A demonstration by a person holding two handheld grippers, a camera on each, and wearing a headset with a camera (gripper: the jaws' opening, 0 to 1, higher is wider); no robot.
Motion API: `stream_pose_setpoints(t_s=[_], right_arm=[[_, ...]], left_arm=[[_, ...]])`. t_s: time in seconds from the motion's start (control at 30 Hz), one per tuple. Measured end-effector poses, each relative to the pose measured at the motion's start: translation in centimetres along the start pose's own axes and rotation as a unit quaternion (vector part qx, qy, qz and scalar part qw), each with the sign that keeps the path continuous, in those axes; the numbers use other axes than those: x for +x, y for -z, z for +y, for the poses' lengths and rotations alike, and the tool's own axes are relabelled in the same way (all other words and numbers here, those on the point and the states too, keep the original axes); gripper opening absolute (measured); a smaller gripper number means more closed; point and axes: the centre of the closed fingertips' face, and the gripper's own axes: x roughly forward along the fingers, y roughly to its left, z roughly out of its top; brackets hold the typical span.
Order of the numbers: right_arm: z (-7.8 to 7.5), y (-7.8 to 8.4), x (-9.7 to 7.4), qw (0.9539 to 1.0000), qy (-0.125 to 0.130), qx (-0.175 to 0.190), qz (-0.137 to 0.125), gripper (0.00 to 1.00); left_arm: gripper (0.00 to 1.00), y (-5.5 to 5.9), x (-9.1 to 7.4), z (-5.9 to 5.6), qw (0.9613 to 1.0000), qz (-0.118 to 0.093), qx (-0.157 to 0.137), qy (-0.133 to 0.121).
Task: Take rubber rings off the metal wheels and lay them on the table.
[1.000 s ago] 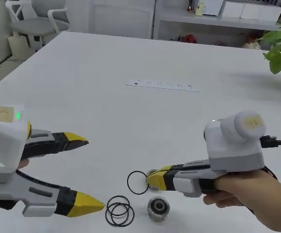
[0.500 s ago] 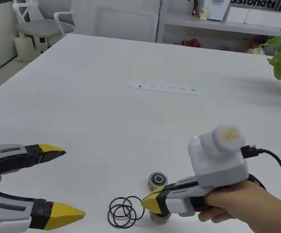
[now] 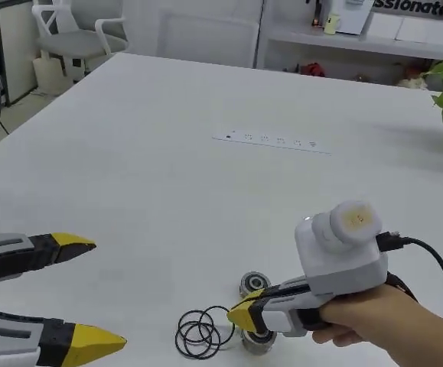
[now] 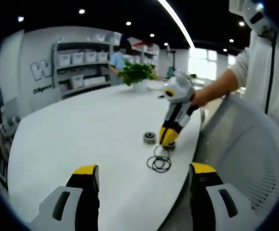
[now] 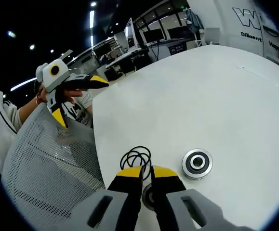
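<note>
Our right gripper [image 3: 240, 315] hangs low, jaws almost together; whether they pinch a ring we cannot tell. The rings [image 3: 201, 333] lie piled on the table [image 3: 206, 191] just ahead of its tips, one wheel [image 3: 258, 342] beneath them, another [image 3: 253, 283] beside. Our left gripper [image 3: 106, 294] hovers well apart, jaws spread, likely ready to steady a wheel.

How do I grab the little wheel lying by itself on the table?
Pinch the wheel across its outer rim, coming straight down from above. It lies flat, hole facing up, apart from the rings, so its round sides are free.
</note>
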Motion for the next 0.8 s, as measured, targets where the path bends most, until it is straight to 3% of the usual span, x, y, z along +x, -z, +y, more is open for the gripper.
stream_pose_setpoints(t_s=[0.37,0.8], right_arm=[[-1.0,-1.2,-2.1,0.9992,0.015,0.003,-0.036,0.10],[-0.4,-2.2,-5.1,0.9967,0.027,-0.016,-0.074,0.25]], left_arm=[[0.79,0.1,0.0,-0.2,1.0000,0.000,-0.002,0.003],[0.83,0.2,-0.2,0.3,1.0000,0.001,-0.007,-0.002]])
